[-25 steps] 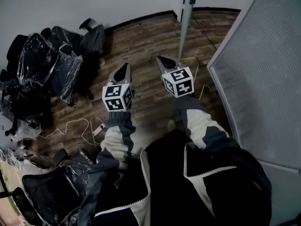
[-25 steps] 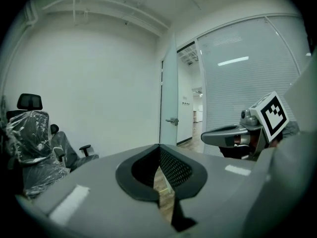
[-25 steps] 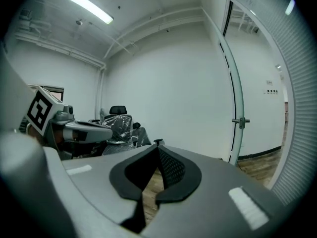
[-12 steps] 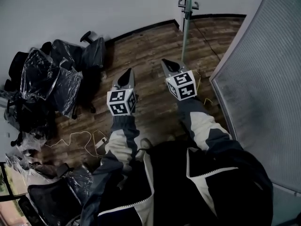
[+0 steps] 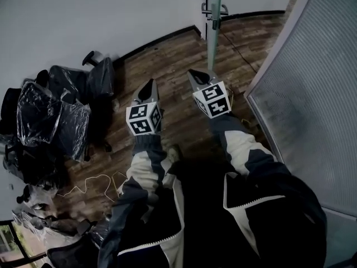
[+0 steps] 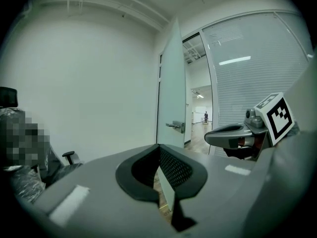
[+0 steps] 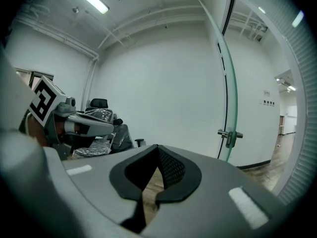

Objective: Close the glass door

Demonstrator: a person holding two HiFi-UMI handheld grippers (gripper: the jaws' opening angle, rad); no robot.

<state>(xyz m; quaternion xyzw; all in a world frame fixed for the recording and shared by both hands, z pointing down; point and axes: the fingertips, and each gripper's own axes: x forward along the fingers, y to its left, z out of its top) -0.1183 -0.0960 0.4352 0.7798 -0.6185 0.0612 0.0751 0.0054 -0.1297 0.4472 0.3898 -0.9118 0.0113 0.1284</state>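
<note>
The glass door (image 5: 213, 35) stands ajar, edge-on ahead of me, with a metal lever handle (image 5: 215, 9) on it. In the left gripper view the door (image 6: 171, 90) and its handle (image 6: 176, 126) lie ahead, right of a white wall. The right gripper view shows the green glass edge (image 7: 230, 95) and the handle (image 7: 229, 135) to the right of the jaws. My left gripper (image 5: 149, 86) and right gripper (image 5: 192, 73) are held side by side above the wooden floor, both shut and empty, short of the door. The right one is nearer to the door's edge.
Office chairs wrapped in plastic (image 5: 54, 114) crowd the left wall. White cables (image 5: 93, 183) lie on the floor near them. A glass partition with blinds (image 5: 312, 94) fills the right side. Beyond the doorway a corridor (image 6: 200, 123) shows.
Both grippers have travelled forward towards the door together. The door handle now sits closer above the right gripper, and the chairs have slid back on the left.
</note>
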